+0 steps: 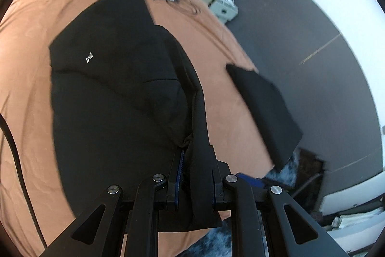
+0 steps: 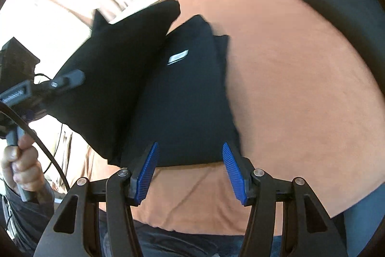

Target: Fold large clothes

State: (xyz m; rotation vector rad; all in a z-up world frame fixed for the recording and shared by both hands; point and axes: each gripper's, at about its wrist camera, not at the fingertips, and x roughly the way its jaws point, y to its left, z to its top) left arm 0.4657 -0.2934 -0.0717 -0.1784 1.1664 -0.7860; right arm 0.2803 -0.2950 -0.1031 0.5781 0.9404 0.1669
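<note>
No legible text; garment label (image 2: 178,56) blurred

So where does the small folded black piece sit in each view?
Left wrist: folded piece right of centre, at the orange bed's edge.
Right wrist: folded piece at the upper right.
Shared landmark: the white label on the large black garment.

Black gripper (image 2: 190,170) linkages (blue ribbed pads (image 2: 146,172))
</note>
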